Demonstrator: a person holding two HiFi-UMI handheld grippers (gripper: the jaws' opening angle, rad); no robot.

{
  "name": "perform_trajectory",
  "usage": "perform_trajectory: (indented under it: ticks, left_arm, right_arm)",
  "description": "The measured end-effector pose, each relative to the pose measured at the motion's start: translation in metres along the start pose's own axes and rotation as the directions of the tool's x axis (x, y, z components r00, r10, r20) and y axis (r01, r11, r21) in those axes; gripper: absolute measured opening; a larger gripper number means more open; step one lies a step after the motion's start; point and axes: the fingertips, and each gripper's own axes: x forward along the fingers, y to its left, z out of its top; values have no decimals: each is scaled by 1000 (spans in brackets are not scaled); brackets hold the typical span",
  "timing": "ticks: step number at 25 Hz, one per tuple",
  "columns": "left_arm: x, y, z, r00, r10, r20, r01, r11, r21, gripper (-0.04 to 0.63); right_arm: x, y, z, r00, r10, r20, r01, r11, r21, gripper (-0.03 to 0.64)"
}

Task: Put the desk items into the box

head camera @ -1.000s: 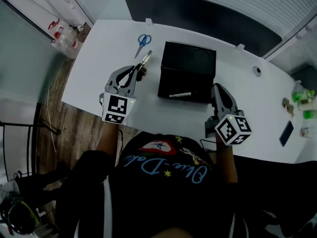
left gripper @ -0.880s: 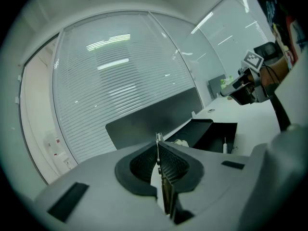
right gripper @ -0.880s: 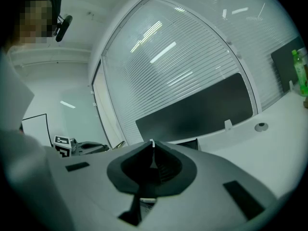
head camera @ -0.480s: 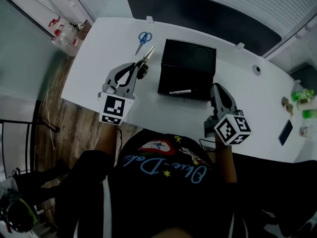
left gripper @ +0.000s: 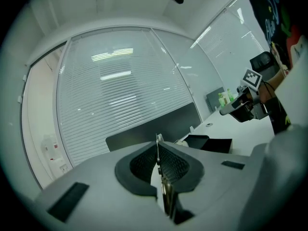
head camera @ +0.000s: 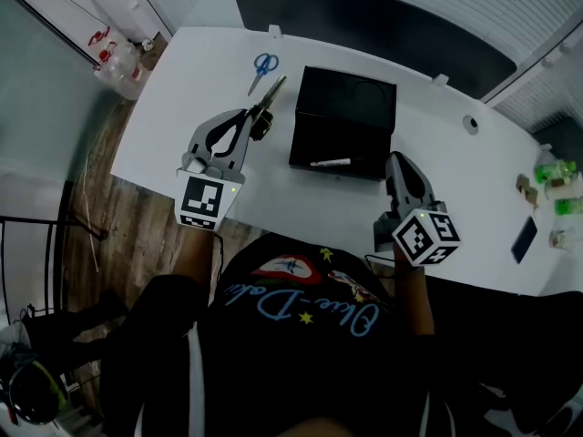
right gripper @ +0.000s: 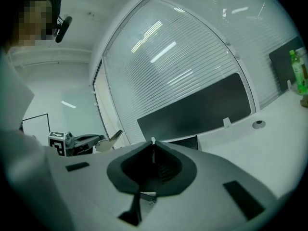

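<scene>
Black box point(head camera: 351, 107) open, white pen point(head camera: 330, 163) inside, metal tool point(head camera: 273, 89) in left gripper point(head camera: 259, 124)

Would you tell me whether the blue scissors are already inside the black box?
No, the blue scissors lie on the bare white desk, apart from the black box and to its left.

A dark panel point(head camera: 383, 25) lines the white desk's point(head camera: 209, 71) far edge; clear bottles point(head camera: 118, 80) stand on wooden floor point(head camera: 137, 230) beyond its far-left corner.

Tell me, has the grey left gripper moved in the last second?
Yes: the left gripper, gripping a thin metal tool, edged up the picture along the black open box.
</scene>
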Motion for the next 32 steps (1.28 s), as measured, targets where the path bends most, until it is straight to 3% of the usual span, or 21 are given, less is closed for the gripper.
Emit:
perform_trajectory:
  ticks: [20,32]
  left_arm:
    - [-6,0,18,999,-2,51,3,1000,-6,15]
    - [11,-28,24,992,-105,67,105,994,3,15]
  right_arm:
    - [-7,0,3,1000,-8,21,8,1000,2,21]
    - [-26,-15,3,998,-58,37,57,998,19,21]
